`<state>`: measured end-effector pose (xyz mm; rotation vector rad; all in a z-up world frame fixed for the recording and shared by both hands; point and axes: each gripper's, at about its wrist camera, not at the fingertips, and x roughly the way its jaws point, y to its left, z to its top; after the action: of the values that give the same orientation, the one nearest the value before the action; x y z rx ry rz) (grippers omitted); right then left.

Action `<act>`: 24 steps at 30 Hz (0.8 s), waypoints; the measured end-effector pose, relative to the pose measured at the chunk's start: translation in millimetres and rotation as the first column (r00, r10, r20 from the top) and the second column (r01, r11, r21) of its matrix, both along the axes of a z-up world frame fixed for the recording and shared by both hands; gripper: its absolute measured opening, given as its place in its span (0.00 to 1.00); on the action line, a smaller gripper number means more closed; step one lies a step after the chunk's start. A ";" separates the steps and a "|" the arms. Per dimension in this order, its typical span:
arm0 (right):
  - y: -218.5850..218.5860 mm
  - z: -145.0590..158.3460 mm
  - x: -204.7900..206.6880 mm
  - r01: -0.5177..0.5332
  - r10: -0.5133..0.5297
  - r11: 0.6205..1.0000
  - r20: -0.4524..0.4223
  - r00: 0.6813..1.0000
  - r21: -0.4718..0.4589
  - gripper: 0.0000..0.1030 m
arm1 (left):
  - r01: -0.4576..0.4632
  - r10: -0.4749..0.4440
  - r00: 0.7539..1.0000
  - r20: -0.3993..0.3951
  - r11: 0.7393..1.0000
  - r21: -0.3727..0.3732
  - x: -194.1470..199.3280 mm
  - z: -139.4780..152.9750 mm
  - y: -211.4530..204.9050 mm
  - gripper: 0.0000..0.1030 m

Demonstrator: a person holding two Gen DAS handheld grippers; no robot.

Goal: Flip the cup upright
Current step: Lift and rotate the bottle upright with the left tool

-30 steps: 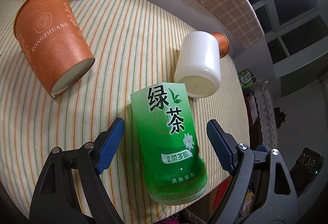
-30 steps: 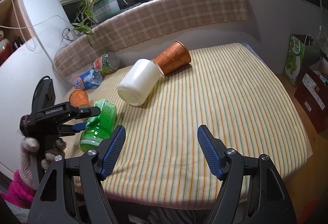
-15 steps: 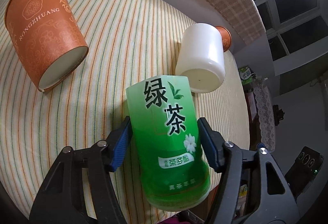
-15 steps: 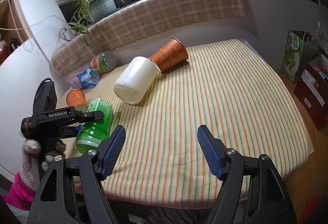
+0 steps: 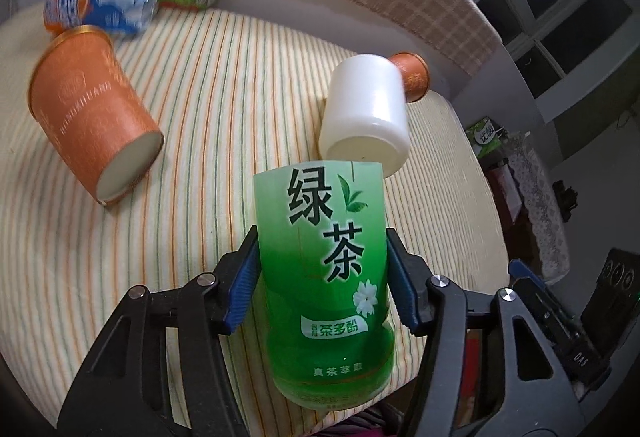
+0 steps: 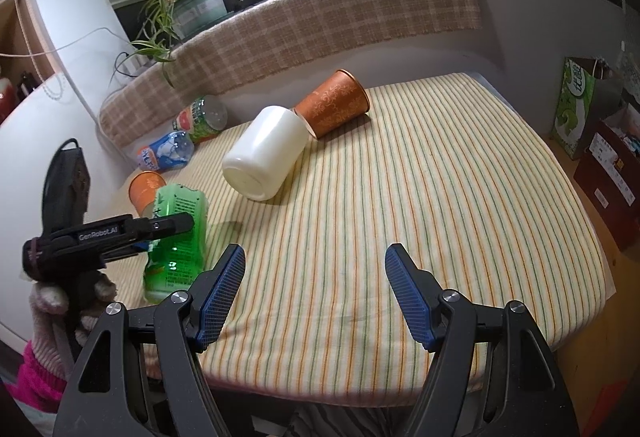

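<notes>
We see the left hand-held gripper (image 5: 322,277) clamped on the green tea cup (image 5: 326,269), its blue pads (image 5: 242,285) pressing both sides at the lower centre of the frame. The cup's label faces us and it tilts over the striped surface (image 5: 208,85). Above it lies a white cup (image 5: 366,109) on its side, with a small orange cup (image 5: 412,75) just behind. A larger orange cup (image 5: 90,109) lies on its side at the left. In the right wrist view, our right hand-held gripper (image 6: 316,293) hangs wide apart, holding nothing, over the near edge of the surface.
</notes>
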<state>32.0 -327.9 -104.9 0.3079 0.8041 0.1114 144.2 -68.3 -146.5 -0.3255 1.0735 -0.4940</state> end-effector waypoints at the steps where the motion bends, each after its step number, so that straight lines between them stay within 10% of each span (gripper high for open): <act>1: 0.2 -0.2 -0.3 0.000 0.000 1.000 0.000 1.000 0.000 0.70 | 0.003 -0.003 1.000 0.012 1.000 0.008 -1.9 2.4 -1.0 0.57; 24: -0.7 -3.5 -1.4 0.007 -0.007 1.000 -0.015 1.000 0.018 0.70 | 0.002 -0.042 0.968 0.249 0.987 0.161 -25.7 39.5 -21.1 0.56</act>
<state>30.6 -328.6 -108.4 0.3293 0.8170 0.1100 118.5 -89.4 -107.0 -0.1057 0.8634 -0.4525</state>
